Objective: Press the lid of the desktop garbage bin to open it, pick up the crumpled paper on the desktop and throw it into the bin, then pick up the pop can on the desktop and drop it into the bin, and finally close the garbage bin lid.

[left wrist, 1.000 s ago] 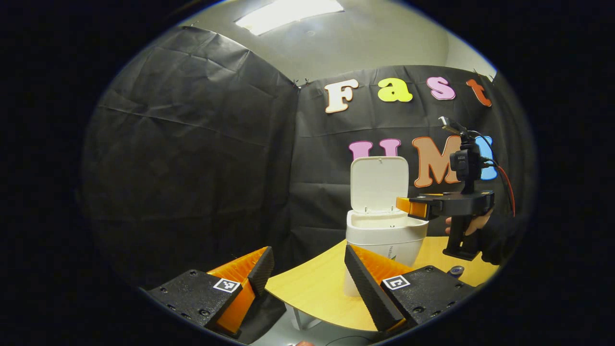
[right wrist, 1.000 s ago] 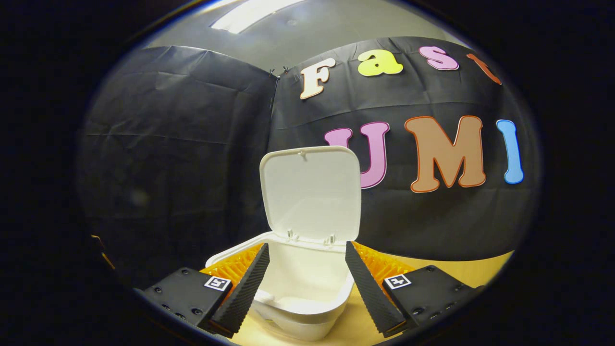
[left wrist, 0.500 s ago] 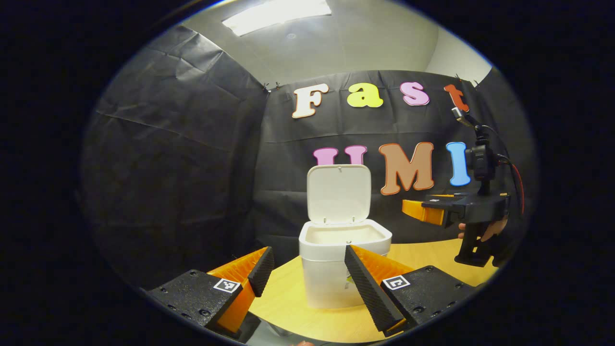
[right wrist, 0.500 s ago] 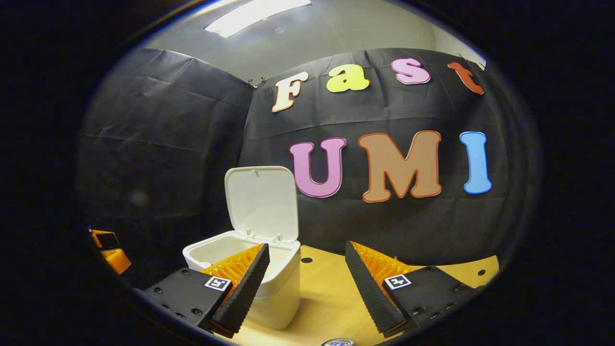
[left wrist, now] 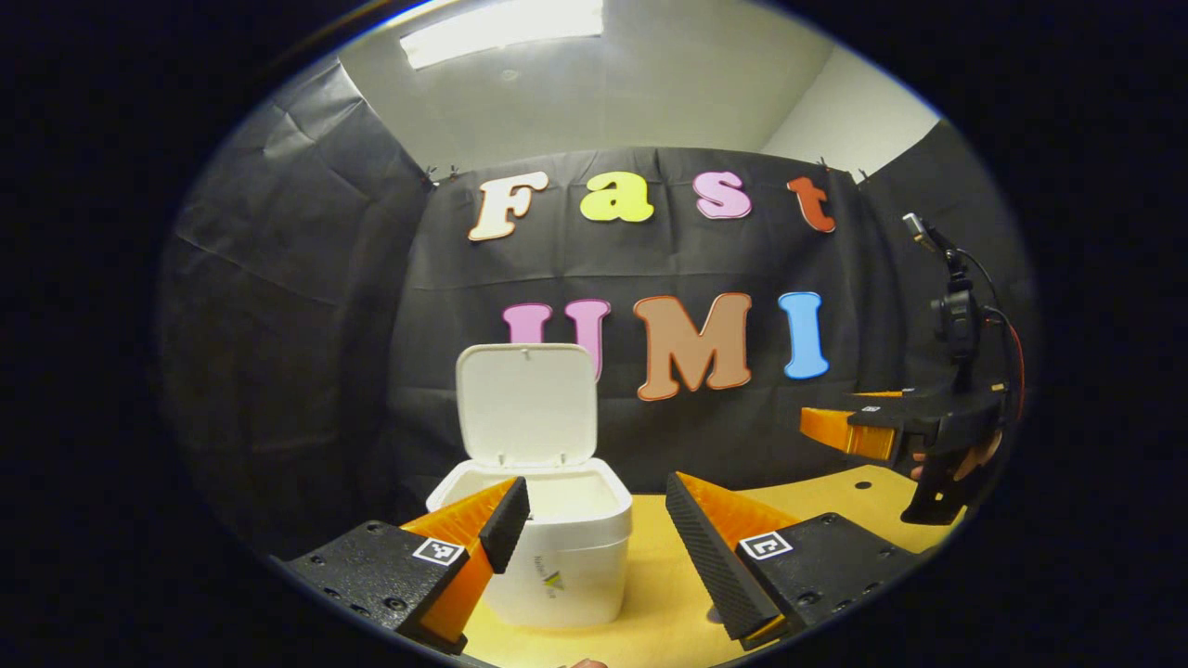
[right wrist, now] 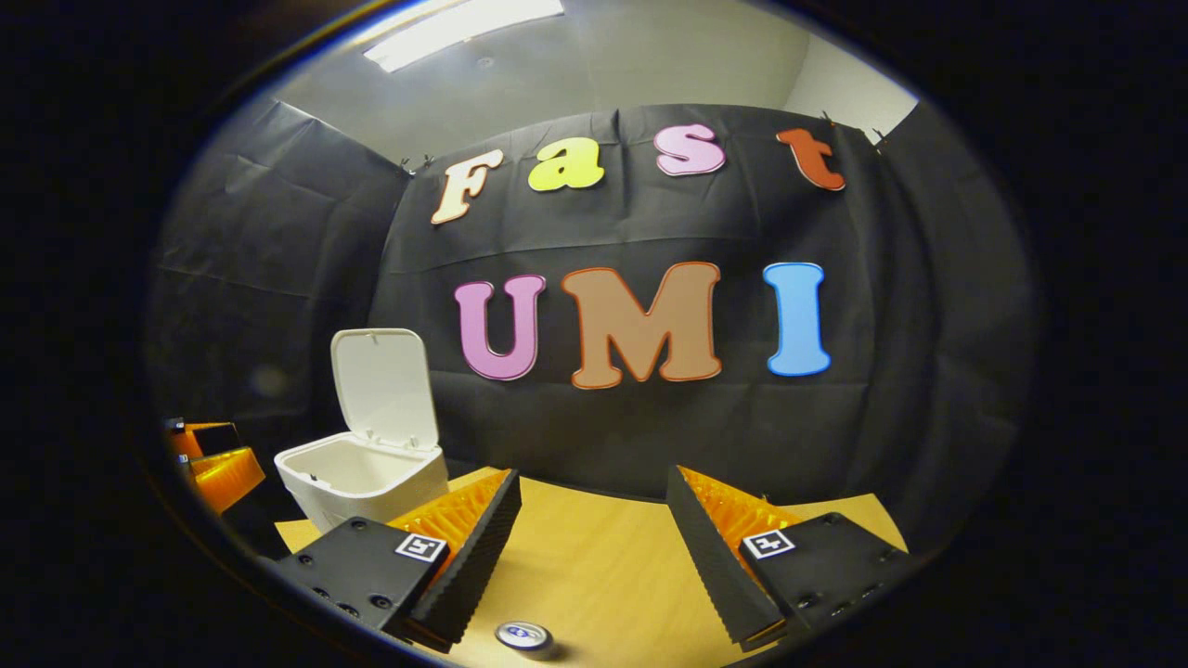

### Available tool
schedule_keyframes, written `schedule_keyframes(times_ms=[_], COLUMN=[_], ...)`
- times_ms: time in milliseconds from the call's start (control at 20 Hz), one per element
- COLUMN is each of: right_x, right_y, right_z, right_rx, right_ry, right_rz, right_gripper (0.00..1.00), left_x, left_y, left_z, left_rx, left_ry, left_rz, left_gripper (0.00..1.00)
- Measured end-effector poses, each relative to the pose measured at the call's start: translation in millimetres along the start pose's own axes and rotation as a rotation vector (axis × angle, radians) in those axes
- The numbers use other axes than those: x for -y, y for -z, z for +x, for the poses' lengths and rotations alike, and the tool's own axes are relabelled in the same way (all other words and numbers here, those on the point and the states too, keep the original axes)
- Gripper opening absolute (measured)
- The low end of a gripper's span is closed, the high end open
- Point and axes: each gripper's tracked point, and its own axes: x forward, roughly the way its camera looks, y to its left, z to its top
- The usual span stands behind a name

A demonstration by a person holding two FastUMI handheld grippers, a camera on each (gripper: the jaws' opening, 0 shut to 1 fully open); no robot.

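The white desktop bin (left wrist: 557,547) stands on the wooden table with its lid (left wrist: 526,404) raised upright. In the left gripper view my left gripper (left wrist: 596,533) is open and empty, the bin just behind its left finger. Farther off at the right edge of that view, a hand holds the right gripper (left wrist: 849,431) above the table. In the right gripper view my right gripper (right wrist: 594,533) is open and empty; the bin (right wrist: 367,478) stands at the left with its lid (right wrist: 385,388) up. The pop can's top (right wrist: 523,635) shows on the table below, between the fingers. The left gripper's fingers (right wrist: 223,473) peek in at the far left.
The wooden table (right wrist: 603,575) runs back to the black cloth wall. A small dark hole (left wrist: 863,484) marks the table near the right gripper in the left gripper view.
Both views have swung right, so the bin slid leftward in each. The right gripper has drawn away from over the bin, and the pop can's top has come into its view.
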Motion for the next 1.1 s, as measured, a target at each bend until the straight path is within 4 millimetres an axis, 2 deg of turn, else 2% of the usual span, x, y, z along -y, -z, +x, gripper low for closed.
schedule_keyframes(times_ms=[150,400,550,750,950,1100], right_x=[44,114,156,196,221,233], right_y=[7,26,46,69,84,90], right_z=[-21,-62,-91,-123,-149,-163], right_rx=[-0.005,-0.041,-0.081,-0.139,-0.189,-0.213], right_ry=[0.078,0.214,0.296,0.385,0.444,0.468], right_rz=[0.001,0.03,0.034,0.033,0.042,0.037], right_gripper=[1.0,0.99,1.0,0.99,0.99,0.99], left_x=[38,95,121,145,166,172], left_y=[0,20,55,96,143,182], left_z=[15,34,45,56,62,60], left_rx=[0.003,-0.032,-0.105,-0.173,-0.243,-0.31], left_ry=[0.079,0.193,0.229,0.24,0.259,0.238], left_rz=[-0.02,-0.044,-0.078,-0.074,-0.052,-0.069], left_gripper=[0.91,0.92,0.92,0.92,0.92,0.92])
